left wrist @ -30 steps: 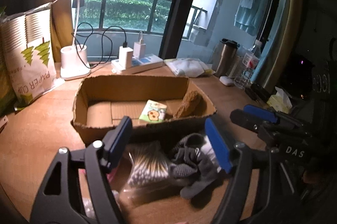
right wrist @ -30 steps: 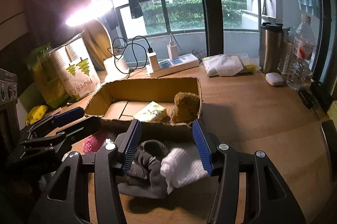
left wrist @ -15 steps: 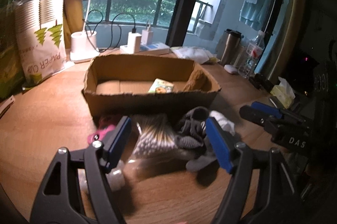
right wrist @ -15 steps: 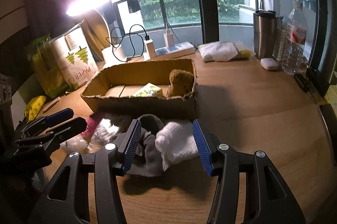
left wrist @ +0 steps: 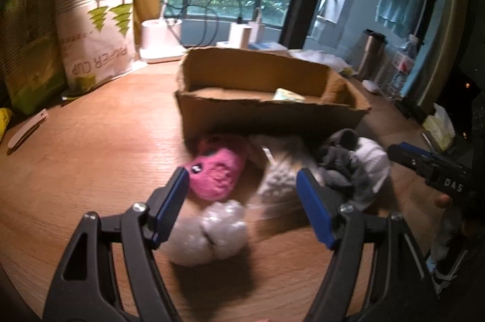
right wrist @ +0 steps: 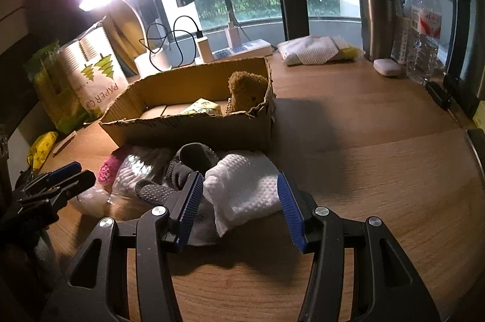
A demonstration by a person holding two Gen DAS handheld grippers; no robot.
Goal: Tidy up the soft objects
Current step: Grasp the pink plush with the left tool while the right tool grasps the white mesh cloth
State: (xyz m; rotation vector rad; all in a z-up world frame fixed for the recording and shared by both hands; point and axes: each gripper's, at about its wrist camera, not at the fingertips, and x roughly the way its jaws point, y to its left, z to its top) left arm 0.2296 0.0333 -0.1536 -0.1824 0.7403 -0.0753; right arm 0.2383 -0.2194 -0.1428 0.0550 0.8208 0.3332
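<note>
The white bag (left wrist: 100, 46) left of the cardboard box (left wrist: 266, 116) carries green trees and the words "PAPER CUP". On my right claw (right wrist: 239, 204), seen from the left camera, I read "DAS". The bottle (right wrist: 424, 31) far right of the box has a red and white label, too small to read.

The soft things lie in a heap on the worktop (right wrist: 379, 170), just in front of the box: a pink plush toy (left wrist: 216, 170), a crumpled clear plastic bag (left wrist: 212, 231), a grey sock with a dotted sole (right wrist: 182, 170) and a white waffle cloth (right wrist: 245, 188). Inside the box stand a brown plush bear (right wrist: 247, 91) and a small yellow-green packet (right wrist: 203, 108).

My left claw (left wrist: 242, 204) is apart, over the plastic bag, gripping nothing. My right claw is also apart, with the white cloth between its blue pads but not pressed.
</note>
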